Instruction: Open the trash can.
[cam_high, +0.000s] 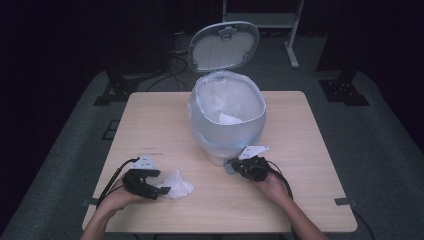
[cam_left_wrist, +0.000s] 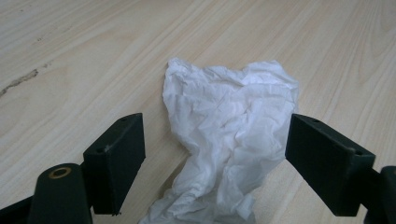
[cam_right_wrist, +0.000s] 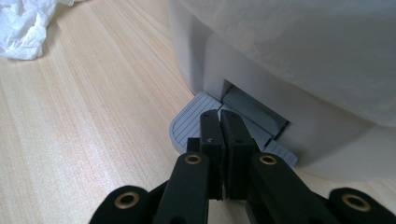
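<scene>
Left gripper (cam_left_wrist: 215, 154) is straddling the tissue (cam_left_wrist: 229, 135) with wide jaws; right gripper (cam_right_wrist: 219, 126), at three o'clock, is pressing closed jaws on the bin's pedal (cam_right_wrist: 187, 123).

A pale wooden table (cam_high: 300, 150) is seen from above. A white pedal bin (cam_high: 226, 120), lined with a translucent bag, is placed at centre, its lid (cam_high: 224, 46) raised. The right gripper (cam_high: 239, 167) is held at the bin's base. A crumpled tissue (cam_high: 176, 184) is flanked by the left gripper (cam_high: 161, 192).

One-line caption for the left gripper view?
Open hand-held gripper straddles a crumpled white tissue on the wooden table.
</scene>
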